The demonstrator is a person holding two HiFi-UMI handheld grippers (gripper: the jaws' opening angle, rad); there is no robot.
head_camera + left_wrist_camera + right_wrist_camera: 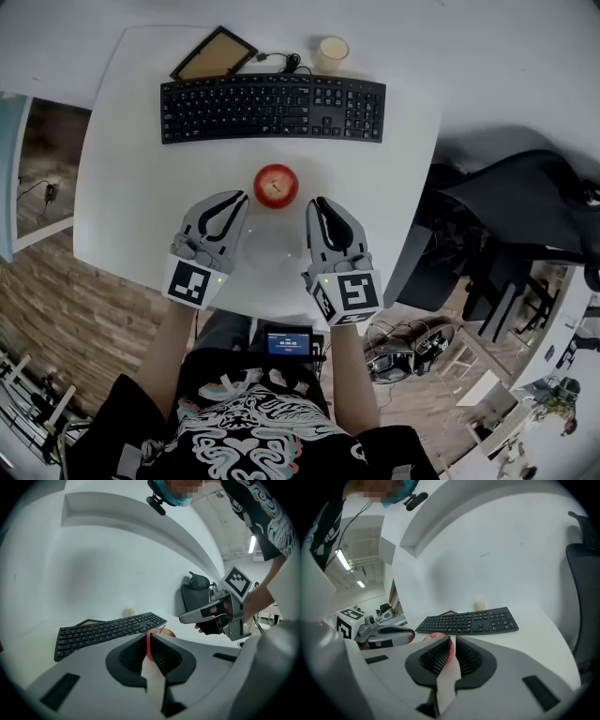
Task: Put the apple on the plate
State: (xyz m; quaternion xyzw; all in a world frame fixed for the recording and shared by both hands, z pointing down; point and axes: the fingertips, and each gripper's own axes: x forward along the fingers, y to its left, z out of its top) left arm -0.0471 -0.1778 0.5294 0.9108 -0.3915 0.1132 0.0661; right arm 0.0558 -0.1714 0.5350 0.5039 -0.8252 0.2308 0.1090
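Apple (276, 186) sat on white table (131, 187), stem up, between keyboard (272, 108) and two grippers, touching neither. Left gripper (240, 201) was held near apple's left, jaws pressed together, nothing between them. Right gripper (317, 205) was held near apple's right, jaws likewise pressed together, empty. Both pointed toward keyboard, tips angled slightly inward. In each gripper view red apple showed just beyond jaw tips, other gripper off to side. Cup (331, 52) stood behind keyboard, well apart from apple
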